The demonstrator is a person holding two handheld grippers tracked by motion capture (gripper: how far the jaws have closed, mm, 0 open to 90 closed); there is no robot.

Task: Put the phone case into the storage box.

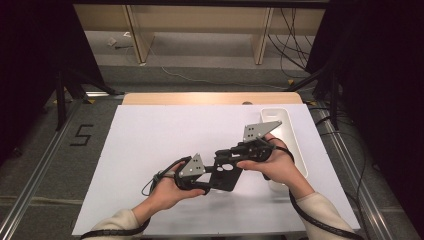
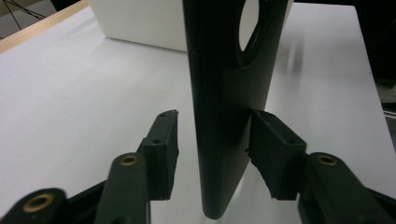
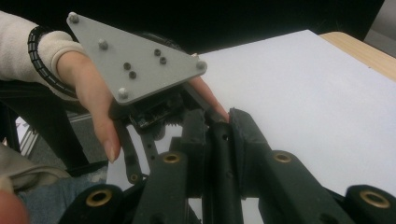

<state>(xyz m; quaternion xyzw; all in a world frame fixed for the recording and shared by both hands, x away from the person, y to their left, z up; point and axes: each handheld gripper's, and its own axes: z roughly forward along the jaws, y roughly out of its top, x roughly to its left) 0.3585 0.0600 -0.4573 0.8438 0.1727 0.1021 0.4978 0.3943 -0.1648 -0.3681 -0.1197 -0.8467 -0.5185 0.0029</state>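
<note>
The left tool (image 2: 212,154) holds its two black pads either side of a flat black plate (image 2: 229,93) that stands on edge between them in the left gripper view. The pad (image 2: 273,149) at the right of that view touches the plate's face; the pad at the left stands just off it with a thin gap, so this tool is spread and not pinching. Its pads reach the plate near its rounded lower end, and an oval hole shows higher up in it. Behind the plate lies the white tabletop (image 2: 70,93) and a white tray (image 2: 140,23).

In the right gripper view the right tool (image 3: 219,135) is pressed together on the thin edge of the plate (image 3: 219,154), one pad on each side, pinching it. Beyond it the left hand (image 3: 93,88) grips the left tool under its grey three-cornered top.

From the high view the plate (image 1: 225,175) hangs between the two tools, over the middle of the tabletop (image 1: 150,140) toward the person's side. The left tool (image 1: 202,176) meets its near left end and the right tool (image 1: 235,154) its far right end. The right hand (image 1: 272,162) sits just beside the tray (image 1: 290,135), which lies along the right edge of the tabletop
</note>
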